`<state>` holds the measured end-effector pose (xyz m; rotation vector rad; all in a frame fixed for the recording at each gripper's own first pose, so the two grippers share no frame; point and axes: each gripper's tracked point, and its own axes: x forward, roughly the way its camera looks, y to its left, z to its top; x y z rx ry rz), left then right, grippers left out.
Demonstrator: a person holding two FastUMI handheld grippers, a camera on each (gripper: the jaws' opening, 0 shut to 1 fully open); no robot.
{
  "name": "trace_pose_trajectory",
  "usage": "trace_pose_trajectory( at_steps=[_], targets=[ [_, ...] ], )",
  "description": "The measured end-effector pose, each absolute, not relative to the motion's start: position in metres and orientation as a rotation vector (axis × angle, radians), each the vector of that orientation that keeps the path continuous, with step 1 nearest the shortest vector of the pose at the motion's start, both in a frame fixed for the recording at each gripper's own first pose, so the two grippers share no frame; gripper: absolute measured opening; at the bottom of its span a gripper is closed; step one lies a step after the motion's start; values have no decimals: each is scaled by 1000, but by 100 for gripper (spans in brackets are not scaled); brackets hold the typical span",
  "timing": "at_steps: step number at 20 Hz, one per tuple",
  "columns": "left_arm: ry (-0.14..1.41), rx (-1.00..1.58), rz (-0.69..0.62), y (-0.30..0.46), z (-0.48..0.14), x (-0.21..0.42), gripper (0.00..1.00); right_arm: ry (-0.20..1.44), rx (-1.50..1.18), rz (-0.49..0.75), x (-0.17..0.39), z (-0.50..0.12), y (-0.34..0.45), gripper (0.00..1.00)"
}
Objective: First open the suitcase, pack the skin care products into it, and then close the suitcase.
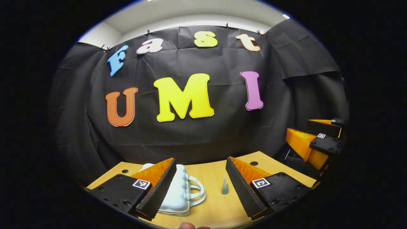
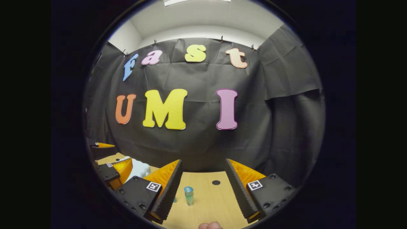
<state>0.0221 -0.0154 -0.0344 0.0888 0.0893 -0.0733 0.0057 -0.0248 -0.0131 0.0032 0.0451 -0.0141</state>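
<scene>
While both grippers hover above the wooden table (image 1: 210, 178), nothing is held yet; the scene runs left to right as follows.

Suitcase: a small white case (image 1: 178, 194) with a looped handle lies shut on the table, partly behind the left finger in the left gripper view.
Left gripper: its tip (image 1: 198, 187) sits low over the table, fingers spread wide and empty, the case at its left finger.
Small tube: a pale green, cone-shaped skin care tube (image 1: 225, 186) stands upright just right of the case, between the spread fingers.
Right gripper: its tip (image 2: 203, 190) hovers with fingers spread, empty.
Bottle: a little clear green bottle (image 2: 189, 195) with a blue cap stands upright between those fingers, apart from both.
Step in hand: opening the suitcase, judging by the closed lid.
Next move: likely one gripper steadies the case while the other lifts its lid.
</scene>
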Motion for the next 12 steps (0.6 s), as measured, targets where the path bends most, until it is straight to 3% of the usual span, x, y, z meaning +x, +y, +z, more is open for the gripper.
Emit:
trace_pose_trajectory(
  at_steps=[5, 12],
  targets=[
    [187, 217, -136, -6, -76, 44, 98, 76, -18, -40, 9, -29, -49, 80],
    [499, 634, -308, -10, -196, 66, 98, 138, -30, -103, 14, -54, -84, 80]
  ],
)
